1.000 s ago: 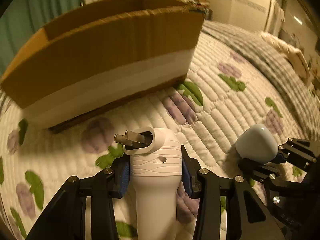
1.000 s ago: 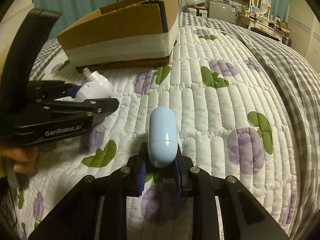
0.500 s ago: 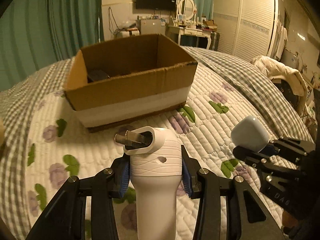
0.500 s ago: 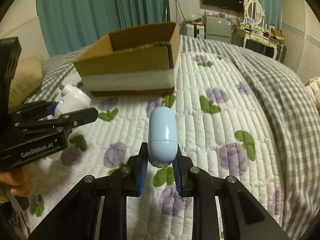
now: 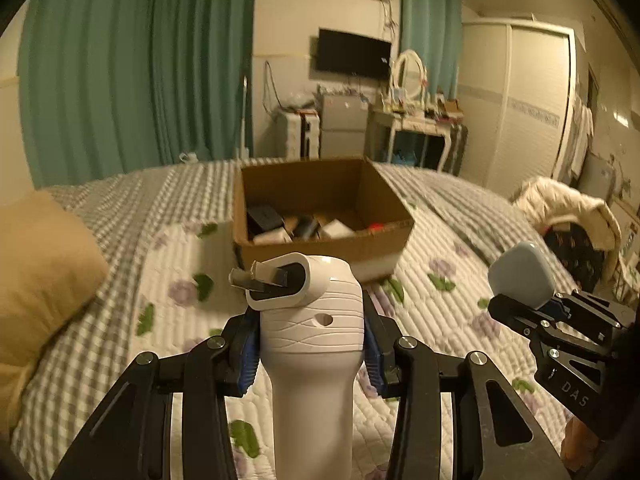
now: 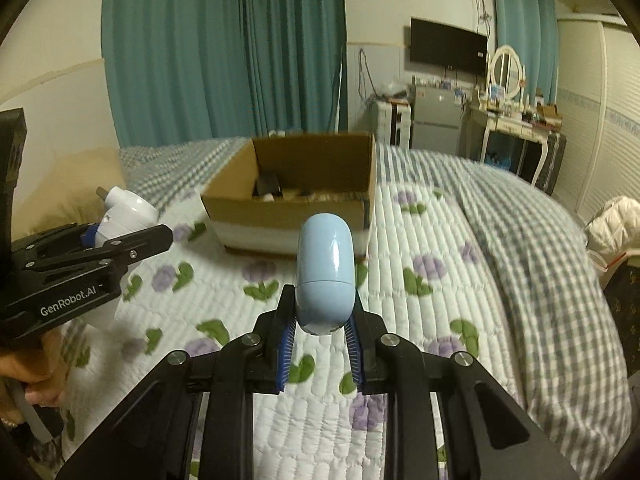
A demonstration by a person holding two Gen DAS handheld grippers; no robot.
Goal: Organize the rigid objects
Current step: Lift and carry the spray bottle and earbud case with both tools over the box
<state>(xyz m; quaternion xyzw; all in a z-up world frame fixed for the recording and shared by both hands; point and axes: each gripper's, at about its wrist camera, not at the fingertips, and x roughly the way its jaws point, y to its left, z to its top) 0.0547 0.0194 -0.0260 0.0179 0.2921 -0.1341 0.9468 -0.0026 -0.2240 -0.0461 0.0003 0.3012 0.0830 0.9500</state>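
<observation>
Pillow (image 5: 44, 272) lies far left on the bed, clear of my path, so I leave it out of the plan.

Left gripper (image 5: 311, 344): I have both pads clamped on the ribbed neck of the white plug (image 5: 312, 320), prongs pointing ahead and slightly left. Gripping at the neck keeps the heavy head forward of the fingers and the long body back along the tool, so it should not swing, in my judgement. It hangs above the quilt (image 5: 436, 312), short of the box (image 5: 320, 216).

Box sits mid-bed, open top, several small items already inside; the near wall is the edge I must clear. Both loads appear held above that rim, which I read as set-up for a drop from above rather than a slide in.

Right gripper (image 6: 320, 336): jaws pinched together on the lower end of the blue case (image 6: 325, 276), which stands up out of the fingers. The low grip leaves most of it free, so release should be clean. It is also over the quilt, just short of the box.

Both items in hand, neither stowed yet.
</observation>
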